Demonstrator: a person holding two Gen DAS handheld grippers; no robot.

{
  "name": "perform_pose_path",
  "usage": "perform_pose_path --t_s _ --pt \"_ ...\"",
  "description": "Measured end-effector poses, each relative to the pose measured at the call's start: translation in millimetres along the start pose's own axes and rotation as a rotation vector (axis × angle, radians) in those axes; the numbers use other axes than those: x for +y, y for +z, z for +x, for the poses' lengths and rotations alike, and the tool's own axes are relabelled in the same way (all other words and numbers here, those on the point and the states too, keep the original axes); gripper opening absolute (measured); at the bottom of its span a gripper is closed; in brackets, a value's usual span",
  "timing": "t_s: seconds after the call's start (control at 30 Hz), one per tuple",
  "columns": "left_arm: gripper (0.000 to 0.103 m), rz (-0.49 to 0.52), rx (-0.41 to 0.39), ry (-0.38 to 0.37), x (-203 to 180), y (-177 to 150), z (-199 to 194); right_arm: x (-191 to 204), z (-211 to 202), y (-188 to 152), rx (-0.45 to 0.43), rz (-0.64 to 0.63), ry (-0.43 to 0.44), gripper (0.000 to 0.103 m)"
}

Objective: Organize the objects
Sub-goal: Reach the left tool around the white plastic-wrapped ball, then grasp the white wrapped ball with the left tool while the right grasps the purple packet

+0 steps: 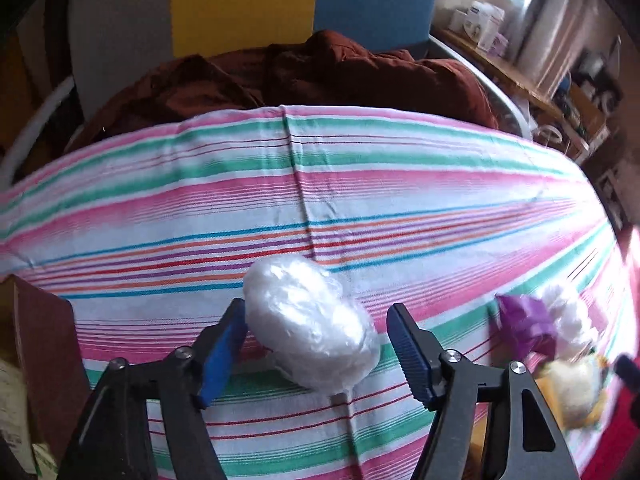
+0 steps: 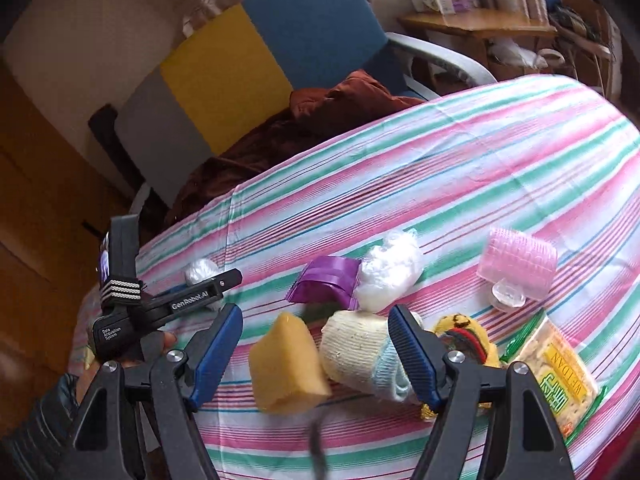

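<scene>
The sorting looks barely begun, judging by how the things lie. The left tool (image 1: pixel 316 354) is spread wide around a white plastic-wrapped bundle (image 1: pixel 310 326) lying on the striped worktop (image 1: pixel 360 184), its blue pads either side and seemingly not touching it. That bundle sits well apart from the rest. The right tool (image 2: pixel 316 354) is also spread, holding nothing, poised over a loose cluster: a yellow sponge block (image 2: pixel 286 364) and a rolled cream cloth (image 2: pixel 360 354) between its fingers, with a purple pouch (image 2: pixel 326 284) and crumpled clear plastic (image 2: pixel 390 272) beyond. To the right lie a pink hair roller (image 2: pixel 518 262), a small clear cap (image 2: pixel 507 298) beside it, a knitted yellow toy (image 2: pixel 466 340) and a packet of crackers (image 2: pixel 556 376). No container or sorted group shows, so nearly everything seems left to do. The packet reads "WEIDAN", with characters too blurred to make out; the left tool's body reads "GenRobot.AI" and "Data Acquisition System"
</scene>
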State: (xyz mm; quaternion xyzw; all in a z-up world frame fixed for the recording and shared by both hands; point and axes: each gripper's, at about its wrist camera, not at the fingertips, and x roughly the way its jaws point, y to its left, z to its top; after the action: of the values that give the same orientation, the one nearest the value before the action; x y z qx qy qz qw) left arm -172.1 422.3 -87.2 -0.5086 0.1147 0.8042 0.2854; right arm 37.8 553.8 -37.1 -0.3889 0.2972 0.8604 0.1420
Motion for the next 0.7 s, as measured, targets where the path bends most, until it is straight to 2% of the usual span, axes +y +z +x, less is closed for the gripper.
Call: perform_pose_path --t_s 0.03,0.13,0.23,0.37,0.47,0.6,0.7 --pt "0.054 -0.003 -0.005 0.016 2.6 -0.9 -1.8 3.6 0.9 -1.6 0.002 -0.017 -0.012 0.077" --pt "0.048 -0.034 -0.005 -0.007 14.5 -1.3 -5.7 9.2 0.5 -4.3 0.012 -0.047 -0.024 0.077" --pt "0.047 -0.062 0.007 -0.036 22.5 -4.2 -10.2 18.4 -2.5 -2.5 0.040 -0.097 -0.019 0.077" --pt "0.047 -0.044 0.011 -0.055 25.5 -13.7 -16.7 48.6 -1.4 9.9 0.093 -0.382 -0.074 0.077" --pt "0.047 -0.040 0.008 -0.066 24.8 -17.6 -18.6 56.8 16.4 19.9 0.161 -0.560 -0.146 0.077" --pt "0.047 -0.058 0.004 -0.084 28.5 -19.8 -18.9 55.7 48.5 30.5 0.277 -0.668 -0.181 0.076" --pt "0.048 -0.060 -0.003 -0.085 28.0 -21.0 -18.9 57.0 74.4 37.9 0.360 -0.715 -0.155 0.073"
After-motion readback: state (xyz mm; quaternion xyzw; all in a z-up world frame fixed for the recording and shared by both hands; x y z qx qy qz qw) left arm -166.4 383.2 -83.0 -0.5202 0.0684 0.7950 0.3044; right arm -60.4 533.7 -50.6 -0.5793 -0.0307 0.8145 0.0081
